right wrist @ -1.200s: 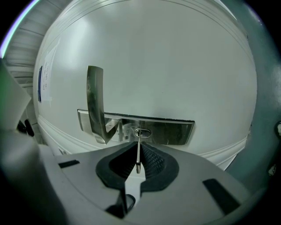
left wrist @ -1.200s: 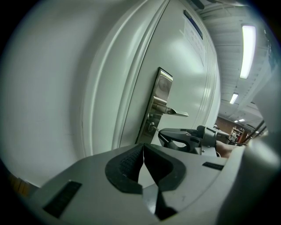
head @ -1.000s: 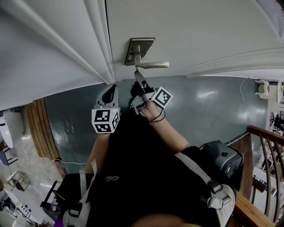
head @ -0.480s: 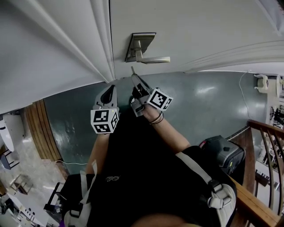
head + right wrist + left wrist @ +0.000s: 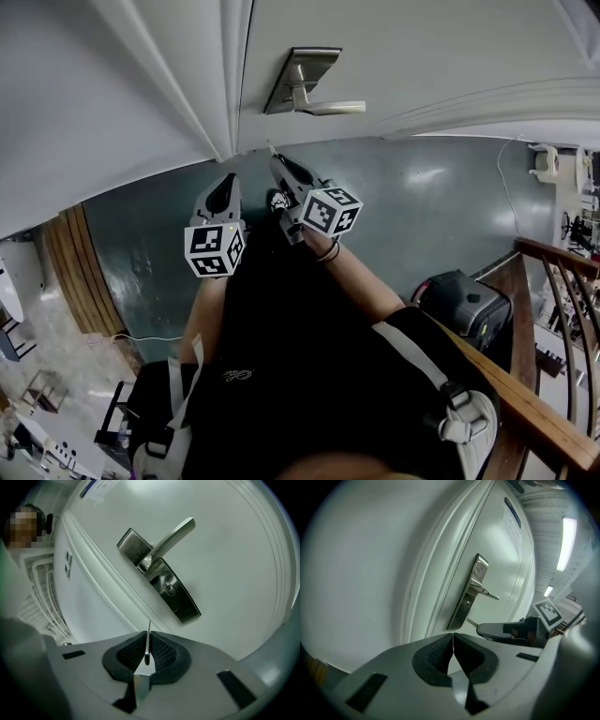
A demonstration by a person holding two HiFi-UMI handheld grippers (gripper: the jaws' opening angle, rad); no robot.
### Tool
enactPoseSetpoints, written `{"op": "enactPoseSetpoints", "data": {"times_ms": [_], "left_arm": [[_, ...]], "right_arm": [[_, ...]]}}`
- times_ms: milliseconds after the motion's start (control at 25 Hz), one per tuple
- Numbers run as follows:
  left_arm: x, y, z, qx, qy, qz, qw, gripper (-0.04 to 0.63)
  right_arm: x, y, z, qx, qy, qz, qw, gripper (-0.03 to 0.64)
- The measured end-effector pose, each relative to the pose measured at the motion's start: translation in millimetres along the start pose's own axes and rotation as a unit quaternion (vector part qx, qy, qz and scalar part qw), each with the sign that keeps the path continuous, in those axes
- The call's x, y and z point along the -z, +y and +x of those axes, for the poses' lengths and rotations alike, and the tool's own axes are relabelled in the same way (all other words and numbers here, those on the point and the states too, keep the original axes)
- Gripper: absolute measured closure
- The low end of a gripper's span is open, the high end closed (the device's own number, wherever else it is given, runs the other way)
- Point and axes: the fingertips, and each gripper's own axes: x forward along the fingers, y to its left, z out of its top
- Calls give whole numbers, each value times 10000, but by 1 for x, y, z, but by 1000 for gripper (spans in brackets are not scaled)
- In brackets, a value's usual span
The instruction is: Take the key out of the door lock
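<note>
A silver lock plate (image 5: 302, 80) with a lever handle (image 5: 333, 108) sits on the white door. In the right gripper view its keyhole (image 5: 167, 587) is bare. My right gripper (image 5: 274, 157) hangs below the plate, off the door, shut on the thin metal key (image 5: 148, 637), whose blade sticks out edge-on between the pads. The left gripper view shows that key (image 5: 471, 622) pointing at the lock plate (image 5: 471, 592). My left gripper (image 5: 230, 180) is beside the right one, to its left, shut with nothing between its pads (image 5: 440, 651).
The white door frame (image 5: 216, 84) runs left of the lock. The green floor (image 5: 450, 216) lies below. A black case (image 5: 464, 305) and a wooden railing (image 5: 553, 281) stand at the right. A blurred person shows at the upper left of the right gripper view.
The right gripper has drawn back from the lock plate with the key and rolled its wrist. The left gripper has drifted back a little beside it.
</note>
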Motion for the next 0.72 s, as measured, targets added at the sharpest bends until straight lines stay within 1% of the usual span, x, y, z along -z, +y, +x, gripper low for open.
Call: {"op": "enactPoseSetpoints", "data": {"times_ms": [120,280,520,720], "left_arm": [[10,-4,1,98,106,-14,9999,572],[13,-16,1,169,109,-45,9998,572],[12,-29,9,234,158,57,9996,572],[12,-53,19,250,233,72,9994,572]], "right_arm": [[6,0,-9,193,155,-553,9982,584],[12,-2,-21,299,329,-1004,9940,586],[12,-6,-27,272,467,-1438,9881,586],[5,-22,-47,343,639,-1887,9793,586]]}}
